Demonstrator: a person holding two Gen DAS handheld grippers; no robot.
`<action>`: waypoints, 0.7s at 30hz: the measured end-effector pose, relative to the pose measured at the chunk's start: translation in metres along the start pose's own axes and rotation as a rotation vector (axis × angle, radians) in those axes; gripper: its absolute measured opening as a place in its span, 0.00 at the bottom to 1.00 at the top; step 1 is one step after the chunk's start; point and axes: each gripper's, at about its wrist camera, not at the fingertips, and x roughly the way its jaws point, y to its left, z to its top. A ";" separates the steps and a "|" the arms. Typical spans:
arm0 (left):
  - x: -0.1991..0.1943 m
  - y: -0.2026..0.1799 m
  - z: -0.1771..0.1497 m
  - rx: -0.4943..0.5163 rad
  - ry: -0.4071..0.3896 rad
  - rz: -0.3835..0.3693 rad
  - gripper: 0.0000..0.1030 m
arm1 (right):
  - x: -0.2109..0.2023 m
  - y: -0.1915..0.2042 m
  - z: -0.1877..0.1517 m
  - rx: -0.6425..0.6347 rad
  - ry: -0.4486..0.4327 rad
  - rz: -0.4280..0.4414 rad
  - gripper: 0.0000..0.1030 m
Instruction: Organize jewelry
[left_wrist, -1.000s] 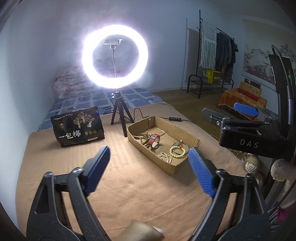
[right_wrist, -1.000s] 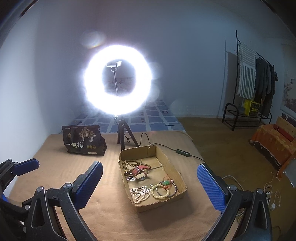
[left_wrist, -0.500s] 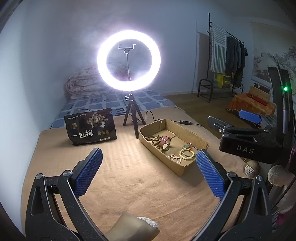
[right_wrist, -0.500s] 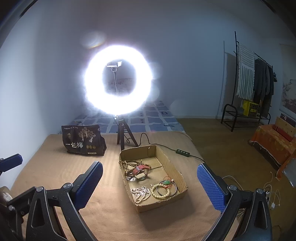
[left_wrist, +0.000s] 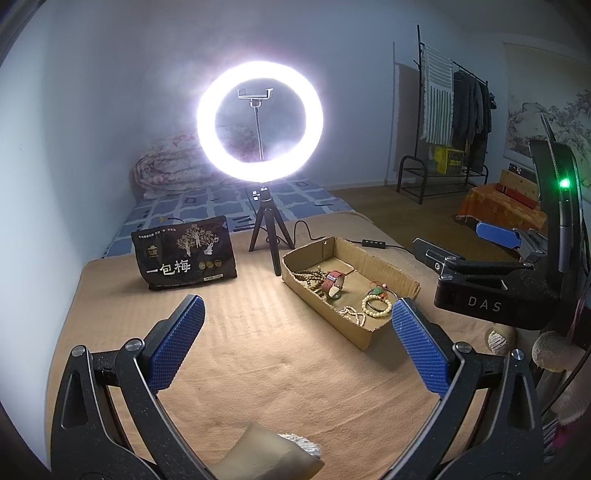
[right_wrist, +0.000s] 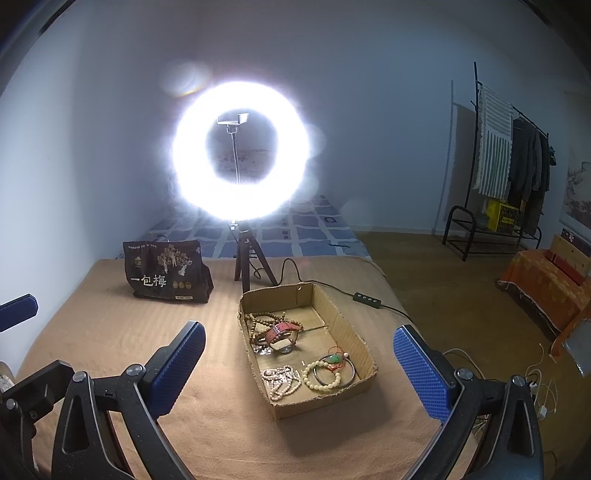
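Observation:
An open cardboard tray (right_wrist: 325, 400) sits on the tan blanket and holds the jewelry. Inside are brown wooden beads (right_wrist: 258, 319), a red watch (right_wrist: 282, 330), a white bead strand (right_wrist: 280, 380), a cream bead bracelet (right_wrist: 321, 376) and a green pendant on red cord (right_wrist: 334, 358). My right gripper (right_wrist: 299, 328) hangs open just short of the tray, holding nothing. My left gripper (left_wrist: 297, 306) is open and empty, to the left of the tray (left_wrist: 325, 306). The watch (left_wrist: 332, 282) and bracelet (left_wrist: 376, 306) show there too.
A lit ring light (left_wrist: 260, 122) on a small tripod stands behind the tray, its cable and switch (right_wrist: 367, 299) trailing right. A black snack bag (left_wrist: 184, 258) stands back left. A tan object (left_wrist: 266, 454) lies under my left gripper. The blanket's edge drops off at right.
My left gripper has swung so the ring light and tray sit further right in its view, and its fingers have spread a little wider. The right gripper has held still.

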 end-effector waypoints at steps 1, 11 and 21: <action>0.000 0.000 0.000 0.001 0.000 0.001 1.00 | 0.000 0.000 0.000 0.001 0.001 0.000 1.00; 0.001 -0.001 0.000 0.007 -0.003 0.001 1.00 | -0.001 -0.004 -0.001 0.003 0.006 -0.006 1.00; 0.001 -0.003 0.000 0.012 -0.005 0.001 1.00 | -0.001 -0.006 -0.002 0.004 0.008 -0.004 1.00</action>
